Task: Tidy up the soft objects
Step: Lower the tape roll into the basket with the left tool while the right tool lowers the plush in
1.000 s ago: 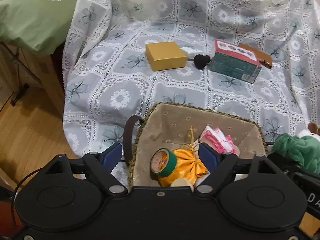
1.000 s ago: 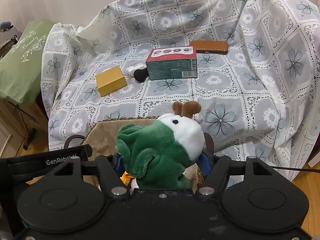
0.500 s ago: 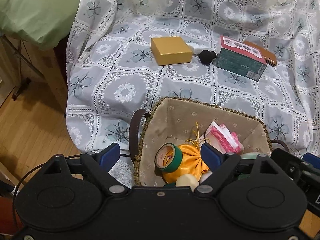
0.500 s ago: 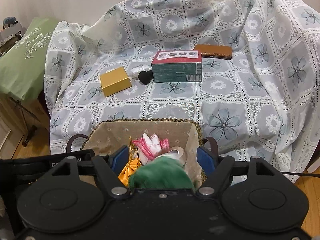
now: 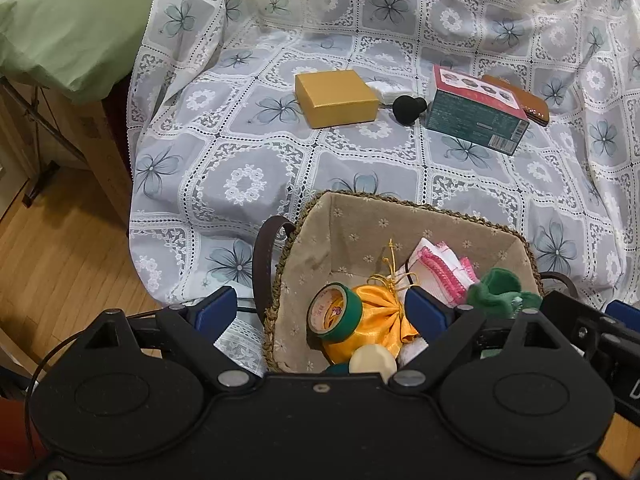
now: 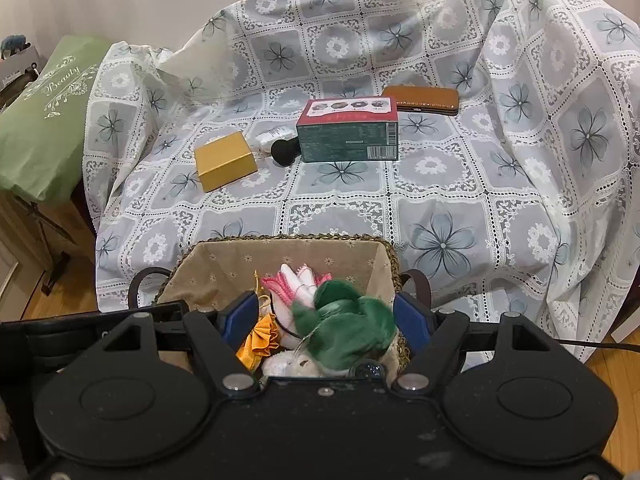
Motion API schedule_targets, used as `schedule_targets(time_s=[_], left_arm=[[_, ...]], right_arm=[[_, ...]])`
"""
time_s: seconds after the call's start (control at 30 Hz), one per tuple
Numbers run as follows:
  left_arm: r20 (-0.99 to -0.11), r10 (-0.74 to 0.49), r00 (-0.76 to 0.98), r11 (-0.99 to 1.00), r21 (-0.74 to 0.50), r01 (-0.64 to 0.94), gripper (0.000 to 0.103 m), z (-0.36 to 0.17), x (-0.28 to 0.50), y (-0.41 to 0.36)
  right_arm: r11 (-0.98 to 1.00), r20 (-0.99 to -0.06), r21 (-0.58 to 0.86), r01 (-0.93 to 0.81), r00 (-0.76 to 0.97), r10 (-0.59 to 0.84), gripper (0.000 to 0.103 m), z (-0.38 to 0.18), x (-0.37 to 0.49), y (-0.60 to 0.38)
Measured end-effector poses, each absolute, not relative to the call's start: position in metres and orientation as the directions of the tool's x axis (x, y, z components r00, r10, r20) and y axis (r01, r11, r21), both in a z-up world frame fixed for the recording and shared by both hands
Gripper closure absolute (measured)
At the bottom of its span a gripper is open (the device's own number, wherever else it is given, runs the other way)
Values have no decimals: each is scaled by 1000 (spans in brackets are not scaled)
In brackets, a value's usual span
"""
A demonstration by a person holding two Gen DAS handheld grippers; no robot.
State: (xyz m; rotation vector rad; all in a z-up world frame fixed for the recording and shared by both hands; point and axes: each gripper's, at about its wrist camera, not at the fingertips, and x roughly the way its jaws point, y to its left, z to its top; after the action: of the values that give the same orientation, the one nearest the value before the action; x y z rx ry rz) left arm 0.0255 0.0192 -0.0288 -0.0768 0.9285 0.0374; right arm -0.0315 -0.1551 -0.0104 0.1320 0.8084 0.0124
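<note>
- Honestly the main worry is the green plush (image 6: 344, 322): it sits high on the pile in the basket (image 6: 280, 254), over toward the basket's right side and its near edge, and it looks blurred in the right wrist view, so I'd guess it hasn't settled. If it rolls, it could tip over the rim onto the floor.
- Right gripper (image 6: 326, 320) has let go, as far as I can tell. Its 2 blue pads stand clear on either side of the plush, which lies between them and a bit lower, not pinched. Pulling straight back could snag the fur on a pad and drag the toy out again.
- Left gripper (image 5: 320, 312) is spreading its jaws with nothing clamped. It straddles the basket's left wall: 1 pad outside by the dark handle (image 5: 266, 256), the other inside just beside the orange satin pouch (image 5: 378, 314).
- Moving that hand sideways could catch the wall or handle and shove the basket along the lace cover (image 5: 248, 168), maybe off the near edge.
- Pouch, green tape roll (image 5: 334, 312) and pink-trimmed cloth (image 5: 440, 266) are in the basket already.
- Far side has a gold box (image 6: 224, 160), teal carton (image 6: 348, 134) and brown case (image 6: 422, 98), which look rigid.
</note>
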Motion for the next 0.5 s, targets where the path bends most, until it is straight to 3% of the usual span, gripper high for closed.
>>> schedule_targets(time_s=[0.5], left_arm=[[-807,1,590,997,-42,-58,15,-31,26,20]], right_arm=[[992,-725,121,41,687,60,28,-11,-30,-156]])
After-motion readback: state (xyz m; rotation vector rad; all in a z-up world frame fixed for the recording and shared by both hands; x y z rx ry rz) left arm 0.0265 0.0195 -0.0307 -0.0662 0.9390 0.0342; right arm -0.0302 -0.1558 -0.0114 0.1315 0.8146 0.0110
